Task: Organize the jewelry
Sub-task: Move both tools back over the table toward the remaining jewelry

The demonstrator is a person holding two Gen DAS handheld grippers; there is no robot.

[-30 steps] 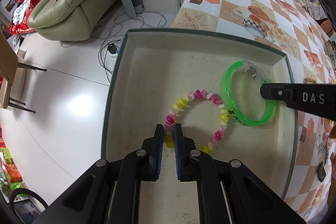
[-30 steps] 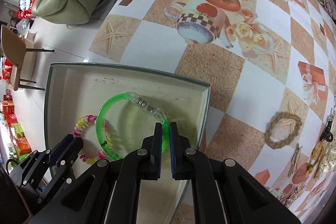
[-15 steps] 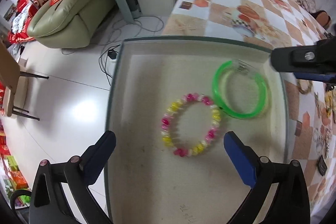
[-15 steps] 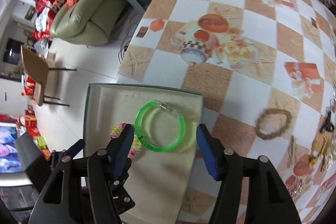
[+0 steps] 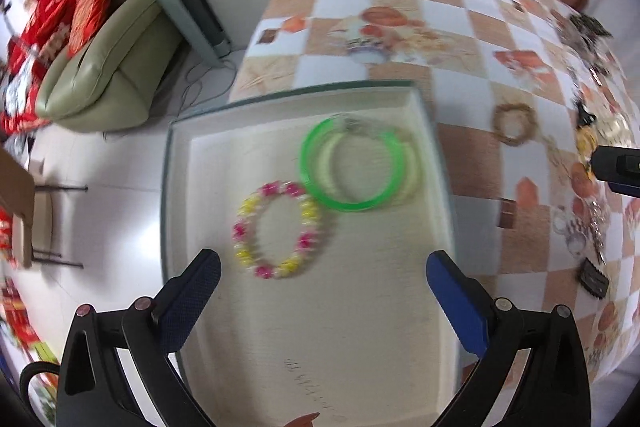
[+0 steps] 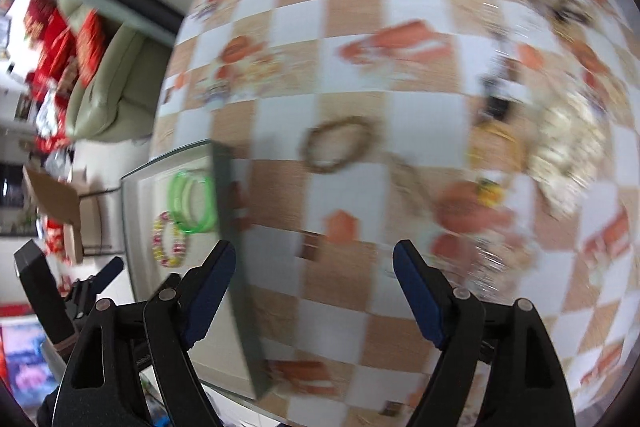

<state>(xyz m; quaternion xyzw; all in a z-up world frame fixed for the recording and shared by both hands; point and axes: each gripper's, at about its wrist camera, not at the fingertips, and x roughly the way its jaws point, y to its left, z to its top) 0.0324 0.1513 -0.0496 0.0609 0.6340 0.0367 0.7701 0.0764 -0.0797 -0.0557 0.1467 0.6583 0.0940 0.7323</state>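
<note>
A shallow tray [image 5: 436, 155] with a cream floor sits at the table's left edge. In it lie a green bangle [image 5: 356, 163] and a pink-and-yellow bead bracelet [image 5: 276, 229], touching. My left gripper [image 5: 320, 287] is open and empty above the tray's near part. My right gripper [image 6: 314, 283] is open and empty over the tablecloth, right of the tray [image 6: 224, 211]. A brown woven bracelet [image 6: 340, 145] lies ahead of it. The bangle [image 6: 192, 201] and bead bracelet [image 6: 170, 239] show at left in the blurred right wrist view.
A pile of loose jewelry [image 6: 560, 147] lies at the table's right side, also seen in the left wrist view [image 5: 592, 147]. The woven bracelet [image 5: 514, 125] lies right of the tray. A green sofa [image 5: 108, 67] and a chair [image 5: 24, 203] stand on the floor left.
Both grippers opened, letting go of the bead bracelet and the green bangle, then drew back. The right gripper has swung to the right over the tablecloth.
</note>
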